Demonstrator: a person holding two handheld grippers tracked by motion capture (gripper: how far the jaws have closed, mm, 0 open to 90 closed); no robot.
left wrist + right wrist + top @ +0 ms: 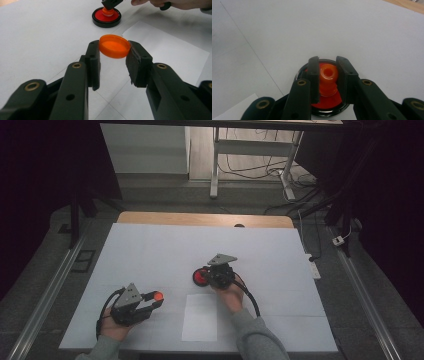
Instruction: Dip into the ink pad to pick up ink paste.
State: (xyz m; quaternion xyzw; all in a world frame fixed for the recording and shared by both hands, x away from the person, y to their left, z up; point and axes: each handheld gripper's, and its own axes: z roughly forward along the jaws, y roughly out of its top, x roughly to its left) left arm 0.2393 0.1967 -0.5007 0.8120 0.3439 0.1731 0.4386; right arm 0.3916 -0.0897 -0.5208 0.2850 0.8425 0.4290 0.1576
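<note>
step in hand: cap off. your left hand-held gripper grips the orange cap near-left of the red dish; your right hand-held gripper clamps the orange spout atop that dish. next, judged: align cap squarely over spout.

red dish: lower rim hidden behind right tongs | person's forearms: cut by bottom edge

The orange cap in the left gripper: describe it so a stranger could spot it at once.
On the white table, go to the left gripper near the front edge. Its jaws pinch the orange cap, a flat translucent disc held clear of the surface; the black-rimmed red dish lies under the right gripper.
</note>
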